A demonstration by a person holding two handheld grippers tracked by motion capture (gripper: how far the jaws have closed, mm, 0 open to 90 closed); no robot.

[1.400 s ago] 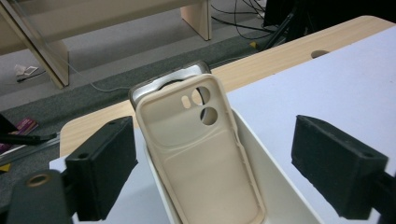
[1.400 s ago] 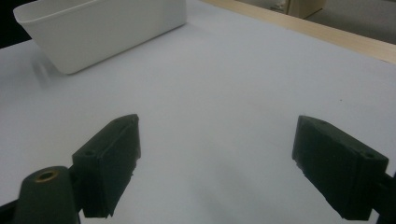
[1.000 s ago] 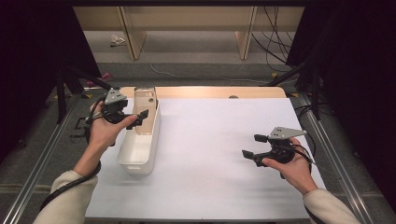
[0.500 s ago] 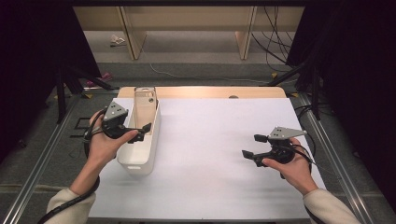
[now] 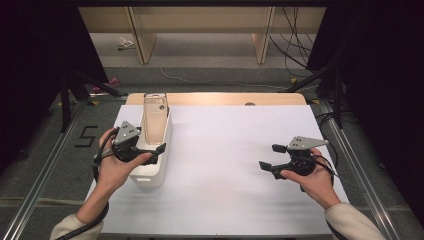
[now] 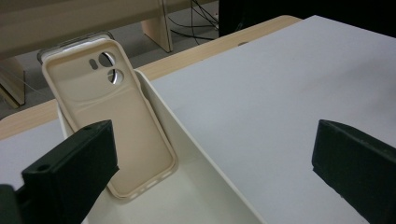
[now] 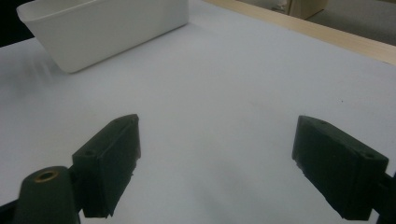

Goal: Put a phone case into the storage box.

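Note:
A beige phone case (image 5: 155,115) stands upright, leaning against the far end of a white bin (image 5: 150,175) on the left of the white table sheet (image 5: 225,200). My left gripper (image 5: 152,145) hovers over the bin's middle, a short way back from the case. Its jaws have just been opening and nothing is between them. In the left gripper view the phone case (image 6: 116,116) rises beyond my left gripper (image 6: 215,140), inside the bin (image 6: 187,154). My right gripper (image 5: 268,156) stands open above bare sheet at the right. The right gripper view shows my right gripper (image 7: 217,128) empty, with the bin (image 7: 107,28) farther off.
A strip of wooden tabletop (image 5: 215,98) runs along the far edge of the sheet. Metal rails (image 5: 350,165) flank the table on both sides. Wooden shelf legs (image 5: 262,35) and cables (image 5: 295,45) lie on the floor beyond.
My left hand has drawn back along the bin toward the near side and sunk a little, away from the phone case standing at the far end. The right hand has not moved.

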